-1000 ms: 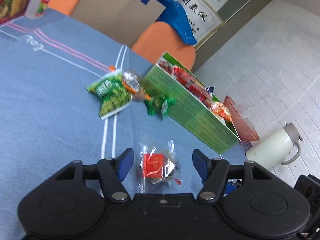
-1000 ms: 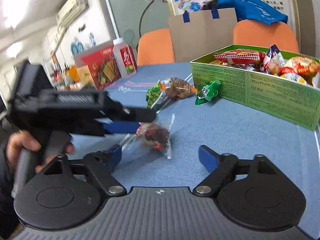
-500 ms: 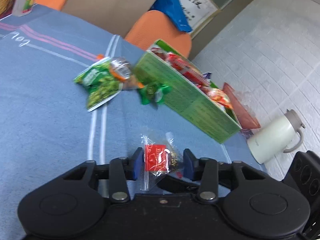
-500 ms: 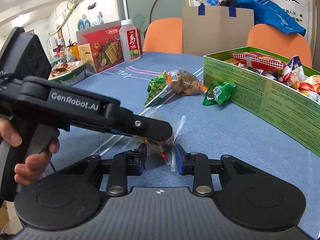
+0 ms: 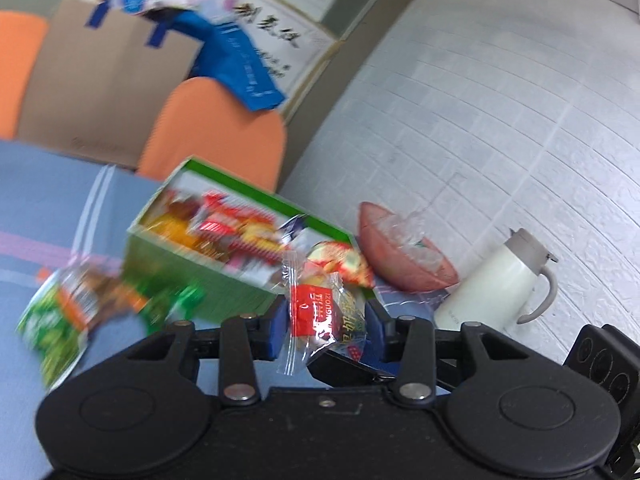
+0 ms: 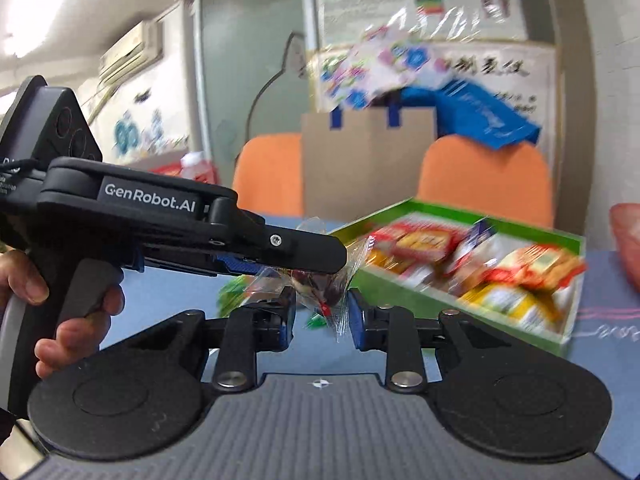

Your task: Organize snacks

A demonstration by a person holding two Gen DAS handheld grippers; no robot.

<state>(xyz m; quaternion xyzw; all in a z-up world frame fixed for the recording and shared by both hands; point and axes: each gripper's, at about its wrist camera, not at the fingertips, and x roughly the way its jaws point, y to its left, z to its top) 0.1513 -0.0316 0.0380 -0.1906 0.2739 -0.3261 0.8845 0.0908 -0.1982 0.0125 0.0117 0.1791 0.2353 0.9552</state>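
Both grippers are closed on one clear-wrapped snack packet (image 5: 326,316), held in the air above the blue table (image 5: 36,204) near the green box (image 5: 192,276) of snacks. The left gripper (image 5: 326,326) pinches its sides; the packet stands upright, long axis vertical. The right gripper (image 6: 320,312) clamps it too, beside a hand (image 6: 60,320).

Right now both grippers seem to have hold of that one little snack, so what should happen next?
Probably carry the wrapped snack over the open green box and drop it in: both grippers pinch it off the table, and the box already holds other snacks.
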